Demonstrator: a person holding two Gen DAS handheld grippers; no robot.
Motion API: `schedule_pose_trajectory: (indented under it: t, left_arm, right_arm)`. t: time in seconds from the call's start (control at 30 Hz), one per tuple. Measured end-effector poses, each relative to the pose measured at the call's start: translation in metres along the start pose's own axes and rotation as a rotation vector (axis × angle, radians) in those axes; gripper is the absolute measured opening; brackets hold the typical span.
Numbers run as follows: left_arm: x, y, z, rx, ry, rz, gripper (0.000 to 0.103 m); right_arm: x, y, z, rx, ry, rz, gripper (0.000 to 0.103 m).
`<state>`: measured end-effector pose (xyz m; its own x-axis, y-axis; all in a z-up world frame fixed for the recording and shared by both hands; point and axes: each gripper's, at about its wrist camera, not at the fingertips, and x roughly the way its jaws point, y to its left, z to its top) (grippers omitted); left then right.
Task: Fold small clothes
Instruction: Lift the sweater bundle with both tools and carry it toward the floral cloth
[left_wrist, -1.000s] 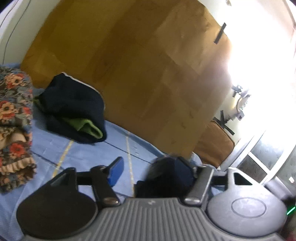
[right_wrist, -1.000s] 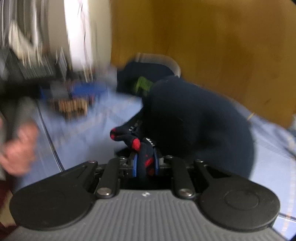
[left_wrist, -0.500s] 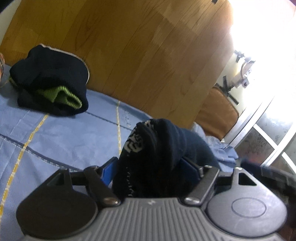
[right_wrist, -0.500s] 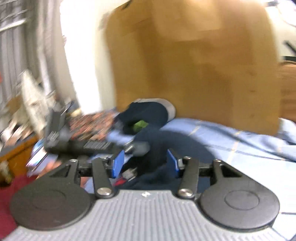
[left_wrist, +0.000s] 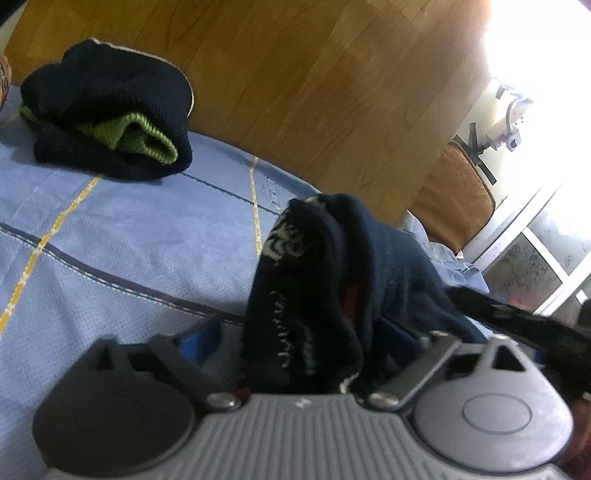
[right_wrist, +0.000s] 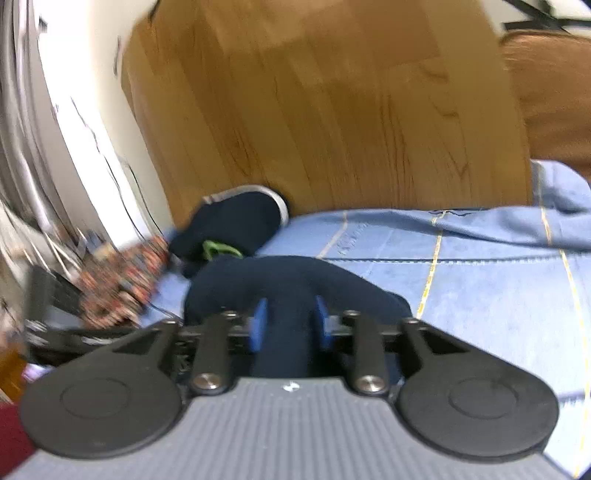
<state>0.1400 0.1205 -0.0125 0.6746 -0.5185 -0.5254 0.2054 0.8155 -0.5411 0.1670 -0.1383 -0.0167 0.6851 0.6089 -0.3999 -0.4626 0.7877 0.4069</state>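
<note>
A home bedroom, judging by a bed spread with a light blue sheet (left_wrist: 122, 236) crossed by yellow and dark lines, backed by a wooden headboard (left_wrist: 295, 85). Folded dark clothing with a green lining (left_wrist: 110, 114) near the sheet's far edge against the headboard, a floral patterned fabric (right_wrist: 125, 273) at its left side. Bright window with frosted panes (left_wrist: 535, 251) and a brown cushion (left_wrist: 454, 199) past the headboard's right end.

Dark navy sock (left_wrist: 310, 295) bunched upright, white lettering, on blue sheet; folded navy-green garment (left_wrist: 110, 114) behind, possibly sweater.
</note>
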Motion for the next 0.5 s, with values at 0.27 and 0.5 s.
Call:
schedule_pose_trajectory:
  t: [0.27, 0.5]
  left_arm:
    - [0.002, 0.007, 0.000, -0.089, 0.054, -0.123, 0.103]
    - [0.006, 0.009, -0.004, -0.125, 0.089, -0.216, 0.103]
  right_arm:
    - [-0.039, -0.055, -0.031, 0.357, -0.069, -0.002, 0.091]
    - [-0.014, -0.051, -0.039, 0.430, 0.025, 0.088, 0.091]
